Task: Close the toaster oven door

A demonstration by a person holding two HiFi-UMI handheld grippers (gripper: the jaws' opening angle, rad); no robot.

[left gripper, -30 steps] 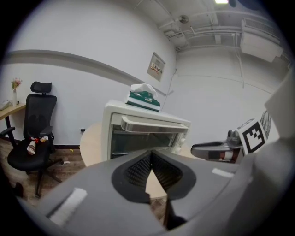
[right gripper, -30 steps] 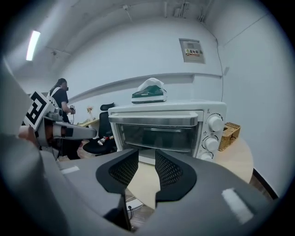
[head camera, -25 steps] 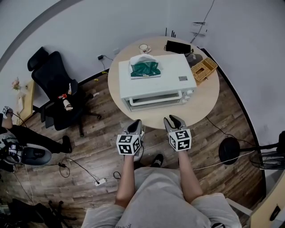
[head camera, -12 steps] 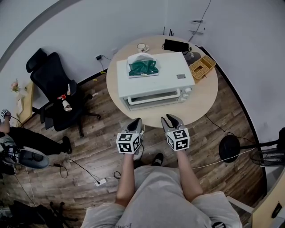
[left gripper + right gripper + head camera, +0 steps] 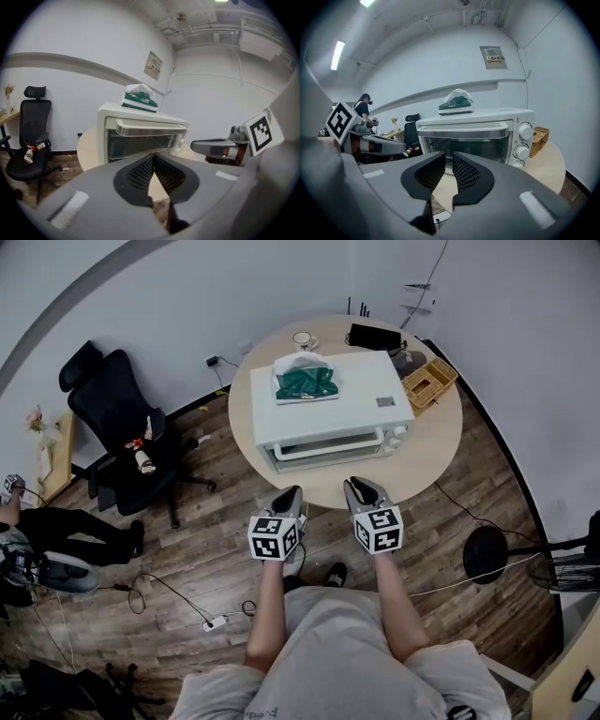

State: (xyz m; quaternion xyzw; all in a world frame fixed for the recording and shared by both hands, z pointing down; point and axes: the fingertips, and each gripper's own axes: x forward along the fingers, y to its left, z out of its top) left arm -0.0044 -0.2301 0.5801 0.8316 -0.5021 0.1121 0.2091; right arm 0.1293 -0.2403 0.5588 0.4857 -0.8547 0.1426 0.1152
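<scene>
1. The round table (image 5: 431, 454) sits under the oven and juts out past it on every side.
2. A black chair (image 5: 117, 418) stands on the floor, well off to the oven's left.
3. The white oven (image 5: 354, 390) sits mid-table, its front turned toward me.
4. Its glass door (image 5: 473, 146) stands upright against the oven's front, handle along the top edge. It looks closed from here. The knobs (image 5: 524, 132) run down the oven's right end.
5. My left gripper (image 5: 289, 495) hangs in front of the oven, off the table's near edge, aimed at the oven's left half. Its jaws are pressed together with nothing between them (image 5: 153, 157).
6. My right gripper (image 5: 361, 487) hangs beside it, also in front of the oven and well clear of it. Its jaws have just been closing. Only a narrow gap is left, and nothing is in it (image 5: 448, 161).
7. A green and white tissue pack (image 5: 305, 381) lies on top of the oven, toward its left rear.
8. A wicker basket (image 5: 429, 383) stands just right of the oven.
9. A cup (image 5: 303, 338) stands behind the oven.
</scene>
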